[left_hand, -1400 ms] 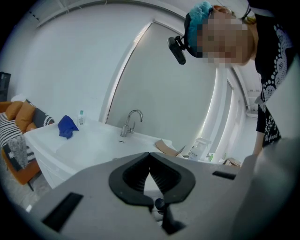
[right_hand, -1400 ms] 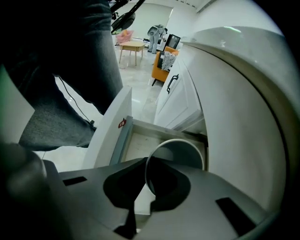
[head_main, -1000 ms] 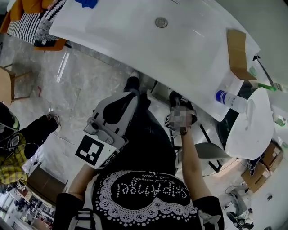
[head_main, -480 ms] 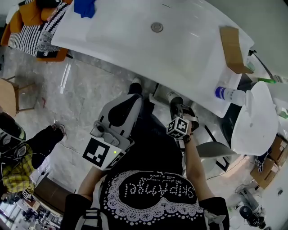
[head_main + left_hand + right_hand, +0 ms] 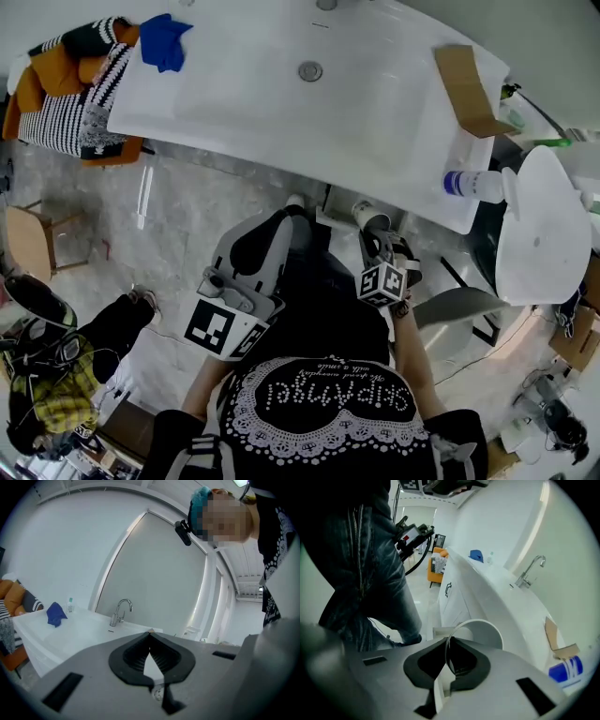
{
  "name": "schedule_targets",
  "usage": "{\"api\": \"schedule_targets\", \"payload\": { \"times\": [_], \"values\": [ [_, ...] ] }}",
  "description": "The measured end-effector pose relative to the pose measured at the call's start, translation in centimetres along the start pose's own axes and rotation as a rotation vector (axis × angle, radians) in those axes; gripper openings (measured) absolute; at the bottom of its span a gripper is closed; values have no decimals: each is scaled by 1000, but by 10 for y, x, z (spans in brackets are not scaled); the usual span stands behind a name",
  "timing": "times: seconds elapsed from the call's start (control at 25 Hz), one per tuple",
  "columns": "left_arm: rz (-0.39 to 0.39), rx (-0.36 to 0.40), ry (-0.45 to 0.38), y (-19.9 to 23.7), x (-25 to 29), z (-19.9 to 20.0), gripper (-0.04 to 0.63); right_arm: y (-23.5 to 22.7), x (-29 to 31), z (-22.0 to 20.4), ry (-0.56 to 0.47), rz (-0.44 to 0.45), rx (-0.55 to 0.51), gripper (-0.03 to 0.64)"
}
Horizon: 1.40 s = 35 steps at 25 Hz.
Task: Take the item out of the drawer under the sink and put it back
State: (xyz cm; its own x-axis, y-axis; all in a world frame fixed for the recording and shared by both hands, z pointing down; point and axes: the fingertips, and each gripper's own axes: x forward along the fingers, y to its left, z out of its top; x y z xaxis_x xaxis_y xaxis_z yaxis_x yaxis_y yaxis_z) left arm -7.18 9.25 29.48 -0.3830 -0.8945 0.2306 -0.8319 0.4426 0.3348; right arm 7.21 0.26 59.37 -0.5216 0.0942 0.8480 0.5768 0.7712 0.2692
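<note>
A white paper cup (image 5: pixel 365 215) hangs in front of the sink counter (image 5: pixel 234 112), just below its front edge. My right gripper (image 5: pixel 371 231) is shut on it. In the right gripper view the jaws pinch the cup's thin rim (image 5: pixel 480 631) and the gripper (image 5: pixel 449 641) points steeply down toward the floor. The white cabinet front (image 5: pixel 457 595) under the sink, with a dark handle, runs off to the left. My left gripper (image 5: pixel 284 219) is held at waist height left of the cup. Its jaws (image 5: pixel 150 635) are shut with nothing between them.
On the counter lie a blue cloth (image 5: pixel 164 39), a cardboard box (image 5: pixel 466 89) and a bottle with a blue label (image 5: pixel 472 184). A faucet (image 5: pixel 121 611) stands behind the basin. A round white table (image 5: pixel 542 234) is at the right, a striped chair (image 5: pixel 70 98) at the left.
My right gripper has risen with the cup and rolled. The left gripper has stayed about where it was.
</note>
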Motion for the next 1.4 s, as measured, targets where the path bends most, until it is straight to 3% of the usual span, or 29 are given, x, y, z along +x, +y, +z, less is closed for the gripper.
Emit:
{"api": "schedule_targets", "payload": {
  "times": [0.44,0.84,1.04,1.4],
  "values": [
    [-105,22,-7,12,3,15,5,-20,-50,36,-40,-183,218,24],
    [-205,38,-4,11,-9,26,5,-30,-87,82,-104,-302,329,25],
    [-229,90,31,14,-19,16,5,-34,-96,95,-140,-356,393,23],
    [-237,77,-26,18,-28,28,5,-72,-123,143,-392,-418,661,23]
  ]
}}
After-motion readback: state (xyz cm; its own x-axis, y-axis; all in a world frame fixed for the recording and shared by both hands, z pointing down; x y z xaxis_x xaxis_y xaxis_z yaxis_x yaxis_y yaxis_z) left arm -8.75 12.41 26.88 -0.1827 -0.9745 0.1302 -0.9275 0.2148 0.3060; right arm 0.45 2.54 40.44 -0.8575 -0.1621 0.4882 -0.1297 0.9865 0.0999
